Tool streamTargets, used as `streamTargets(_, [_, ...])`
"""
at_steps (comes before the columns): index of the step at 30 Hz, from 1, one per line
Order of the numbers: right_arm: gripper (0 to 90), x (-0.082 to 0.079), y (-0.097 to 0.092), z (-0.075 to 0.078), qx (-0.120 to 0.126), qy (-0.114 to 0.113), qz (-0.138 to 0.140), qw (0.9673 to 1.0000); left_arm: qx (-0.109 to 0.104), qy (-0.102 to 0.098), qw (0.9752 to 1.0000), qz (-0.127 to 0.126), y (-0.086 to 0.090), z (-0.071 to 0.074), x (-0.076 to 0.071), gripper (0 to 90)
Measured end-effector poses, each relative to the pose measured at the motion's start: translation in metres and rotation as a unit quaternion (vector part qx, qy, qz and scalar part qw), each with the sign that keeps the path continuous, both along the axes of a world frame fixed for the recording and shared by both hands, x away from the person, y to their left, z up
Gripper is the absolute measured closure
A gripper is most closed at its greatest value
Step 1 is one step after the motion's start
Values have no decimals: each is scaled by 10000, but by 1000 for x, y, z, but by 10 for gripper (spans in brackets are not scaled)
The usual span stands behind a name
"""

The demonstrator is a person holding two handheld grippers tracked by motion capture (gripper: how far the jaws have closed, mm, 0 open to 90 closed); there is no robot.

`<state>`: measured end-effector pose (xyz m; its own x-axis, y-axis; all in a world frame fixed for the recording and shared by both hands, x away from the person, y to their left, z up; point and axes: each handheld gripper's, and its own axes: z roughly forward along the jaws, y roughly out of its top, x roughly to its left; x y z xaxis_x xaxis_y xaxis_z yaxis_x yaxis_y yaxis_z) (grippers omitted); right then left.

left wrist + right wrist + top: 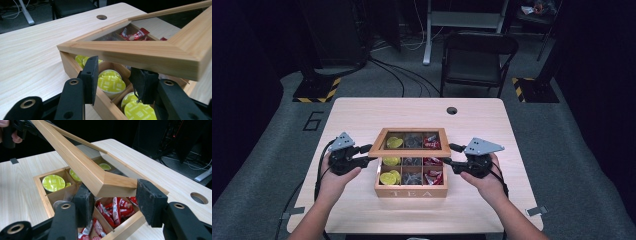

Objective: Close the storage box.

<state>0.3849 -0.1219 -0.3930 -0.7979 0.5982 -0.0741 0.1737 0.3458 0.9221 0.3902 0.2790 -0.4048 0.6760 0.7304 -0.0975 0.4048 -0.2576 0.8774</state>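
Note:
A wooden tea box (pixel 411 192) sits on the table, its glass-paned lid (pixel 412 153) hinged at the back and tilted half up. My left gripper (pixel 368 154) is at the lid's left side. In the left gripper view the side rail of the lid (pixel 140 53) runs across above both pads of the left gripper (pixel 116 80), which stand apart with yellow pods (pixel 111 83) showing between them. My right gripper (pixel 451 154) is at the front right corner, and the right gripper (pixel 116 200) has its pads pressed on that corner of the lid (pixel 112 185).
Inside the box are yellow pods (pixel 388 177) on the left, dark packets (pixel 412 177) in the middle and red sachets (pixel 433 177) on the right. A cable hole (pixel 452 110) lies near the table's far edge. A folding chair (pixel 477 55) stands beyond the table.

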Motion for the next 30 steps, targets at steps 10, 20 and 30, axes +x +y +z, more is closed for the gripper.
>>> streamTargets(10, [480,-8,0,-12,-16,-25,-51,10000,61,2,9999,-82,-1,-7,-16,572])
streamTargets(20, [482,-15,-1,-20,20,-1,-88,10000,-3,66,9996,-284,-2,-12,-32,626])
streamTargets(30, [482,-19,-1,-28,16,-18,-97,9999,-163,137,9990,-397,-2,-12,-41,672])
